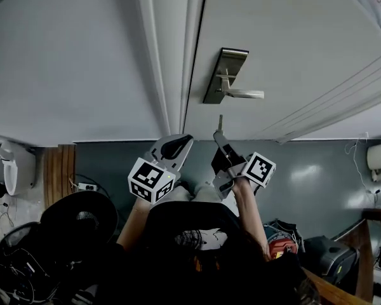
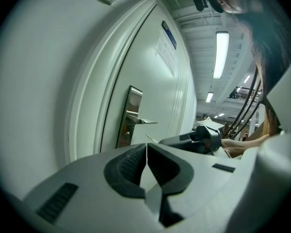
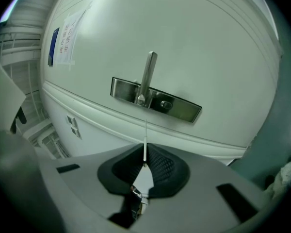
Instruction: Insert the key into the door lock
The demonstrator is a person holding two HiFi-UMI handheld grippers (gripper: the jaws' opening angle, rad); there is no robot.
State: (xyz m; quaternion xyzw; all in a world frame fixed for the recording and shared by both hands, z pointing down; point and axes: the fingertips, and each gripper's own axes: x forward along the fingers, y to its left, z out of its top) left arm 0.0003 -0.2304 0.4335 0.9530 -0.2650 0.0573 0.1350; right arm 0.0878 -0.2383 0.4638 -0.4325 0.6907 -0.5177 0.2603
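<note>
So, right gripper (image 3: pixel 144 163) pinching key (image 3: pixel 145 141), blade aimed at lock plate (image 3: pixel 157 101) on door (image 3: pixel 194 42), near but not touching. Keyhole probably right of handle (image 3: pixel 149 74). Left gripper (image 2: pixel 146 153) jaws together, empty, just left.

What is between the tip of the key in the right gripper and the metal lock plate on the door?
Nothing: in the right gripper view only bare white door shows between the thin silver key and the brushed-metal lock plate.
</note>
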